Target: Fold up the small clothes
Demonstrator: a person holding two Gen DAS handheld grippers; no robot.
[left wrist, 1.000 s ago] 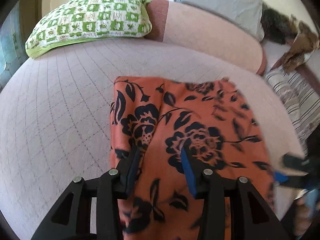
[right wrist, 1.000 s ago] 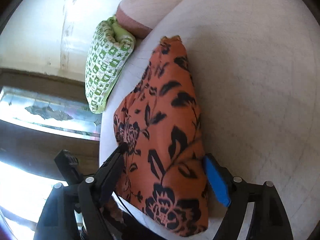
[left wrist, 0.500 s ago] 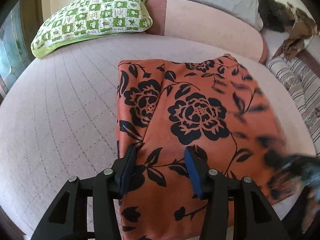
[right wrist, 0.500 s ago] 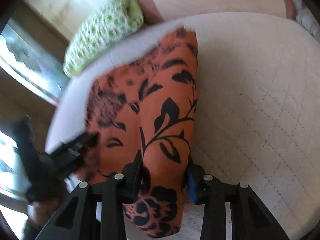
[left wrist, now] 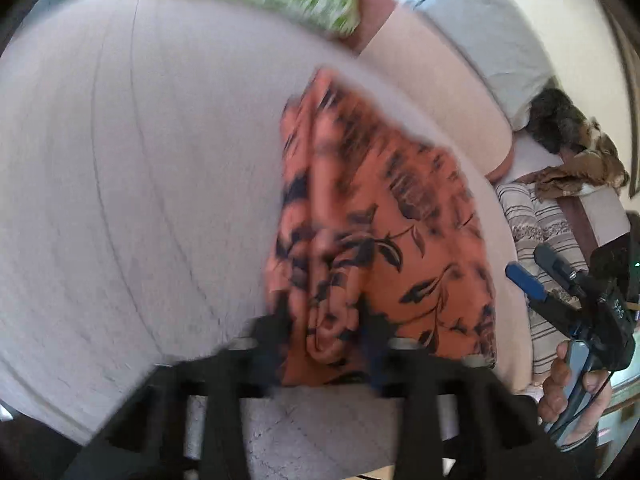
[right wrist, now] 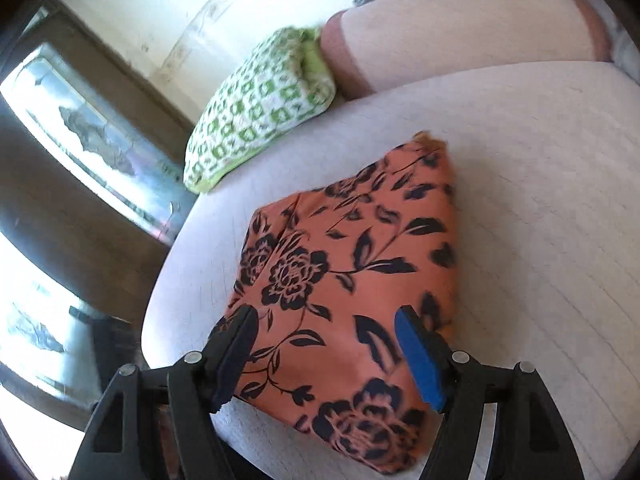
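Bedding of pale quilted fabric (right wrist: pixel 540 208) covers the bed, with a green-and-white checked pillow (right wrist: pixel 260 108) and a pink bolster (right wrist: pixel 452 36) set at its head before a cream wall. The left hand-held gripper (left wrist: pixel 324 316) has just been closing, and a bunched fold of the orange floral garment (right wrist: pixel 352 264) is pinched in its narrow jaws. The right hand-held gripper (right wrist: pixel 324 344) has just been opening and is held wide above the garment, nothing gripped. The garment is seen folded near the bed's edge.

Cloth (right wrist: pixel 352 280): thin woven fabric, matt orange with black floral print, bunched between the left gripper (left wrist: pixel 324 328) fingers. Bed (right wrist: pixel 540 240): quilted matt fabric, stitched grid. Pillow (right wrist: pixel 260 108), beyond the grippers: textured green-white cloth. Right gripper (right wrist: pixel 328 344): matt black plastic, blue pad, bright metal pins.
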